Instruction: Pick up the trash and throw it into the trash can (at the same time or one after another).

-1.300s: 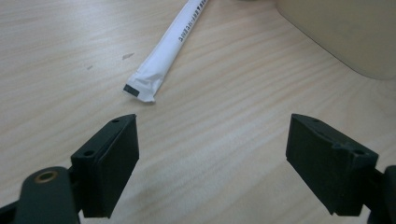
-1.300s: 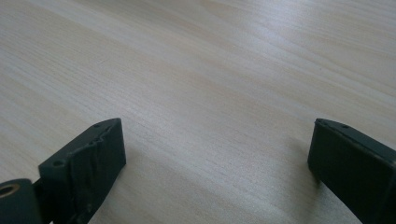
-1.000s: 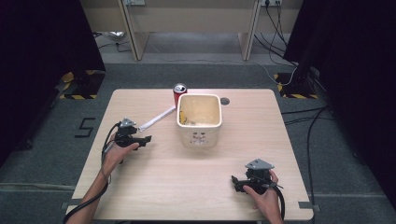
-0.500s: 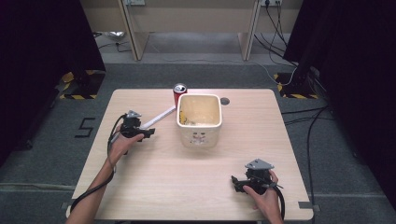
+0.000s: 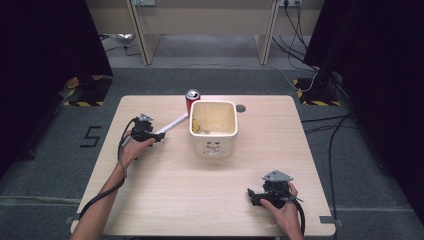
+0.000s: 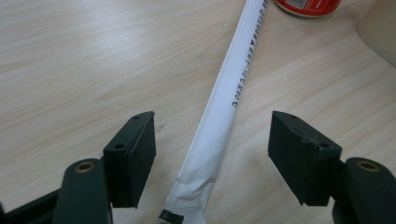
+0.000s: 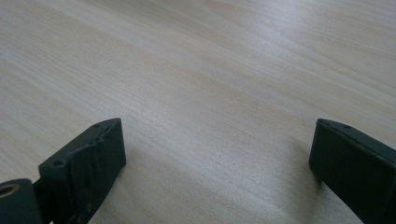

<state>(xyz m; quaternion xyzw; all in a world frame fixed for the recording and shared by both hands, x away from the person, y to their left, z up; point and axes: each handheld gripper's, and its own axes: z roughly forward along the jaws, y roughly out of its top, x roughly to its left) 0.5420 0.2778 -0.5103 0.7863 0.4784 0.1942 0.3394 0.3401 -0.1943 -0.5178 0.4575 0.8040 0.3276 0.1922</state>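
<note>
Left gripper (image 6: 212, 154) has slid along the worktop (image 5: 165, 195) toward the wrapped straw (image 6: 224, 98) since a second ago. Its fingers (image 6: 133, 154) have just been closing, now partly open, straddling the straw's near end, not touching. The straw lies flat, far tip by the can (image 5: 192, 98) and tub (image 5: 214, 145). Likely grasp coming. Right gripper (image 7: 217, 158) idle, wide open, holding nothing.

— Position of the high view?
— Above the table's (image 5: 165, 200) near edge, facing forward and down; whole top and floor beyond covered.
— The gripper views?
— Each low, close over the wood, looking along its own jaws.
— Overlap?
— The left gripper view shares the paper-wrapped straw (image 6: 224, 102) and red can (image 6: 308, 5) near the far edge with the high view.
</note>
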